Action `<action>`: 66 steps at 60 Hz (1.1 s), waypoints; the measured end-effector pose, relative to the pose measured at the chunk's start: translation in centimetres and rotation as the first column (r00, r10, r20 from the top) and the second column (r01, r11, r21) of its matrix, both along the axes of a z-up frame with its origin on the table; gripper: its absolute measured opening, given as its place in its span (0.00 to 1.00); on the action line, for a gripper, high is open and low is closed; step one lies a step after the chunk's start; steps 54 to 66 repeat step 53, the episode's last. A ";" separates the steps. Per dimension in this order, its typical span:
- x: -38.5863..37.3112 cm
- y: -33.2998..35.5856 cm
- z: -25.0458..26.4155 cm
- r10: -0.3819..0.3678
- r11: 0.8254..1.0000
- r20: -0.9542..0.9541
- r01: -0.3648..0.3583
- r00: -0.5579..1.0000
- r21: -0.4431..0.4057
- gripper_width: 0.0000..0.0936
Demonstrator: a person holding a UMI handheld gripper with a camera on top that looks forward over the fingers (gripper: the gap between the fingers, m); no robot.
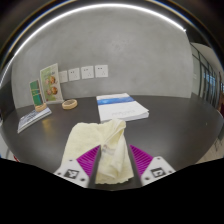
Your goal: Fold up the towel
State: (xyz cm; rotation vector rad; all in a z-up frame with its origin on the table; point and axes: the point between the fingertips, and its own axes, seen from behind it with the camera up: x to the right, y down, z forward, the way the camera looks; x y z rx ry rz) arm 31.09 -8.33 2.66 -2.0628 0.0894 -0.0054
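The tool (113, 166) pinches the pale yellow towel (100, 148), which drapes between its pads.

— What can't you make out?
— The towel (103, 150) drapes over my tool (111, 170), hiding most of both pads and whether they press it.
— Anything else?
— The print on the booklet (50, 82) is too small to read.

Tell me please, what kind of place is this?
Probably an office or lab: a dark table against a plain wall with wall sockets, a white book and a leaflet stand. The gripper holds a pale towel.
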 end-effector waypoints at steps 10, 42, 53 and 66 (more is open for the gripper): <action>-0.1 -4.2 1.8 -0.019 1.000 0.064 0.019 0.998 -0.003 0.89; -25.0 -22.6 8.0 0.085 0.992 0.117 -0.095 0.989 0.082 0.89; -27.0 -24.9 8.8 0.055 0.994 0.133 -0.066 0.990 0.086 0.90; -27.0 -24.9 8.8 0.055 0.994 0.133 -0.066 0.990 0.086 0.90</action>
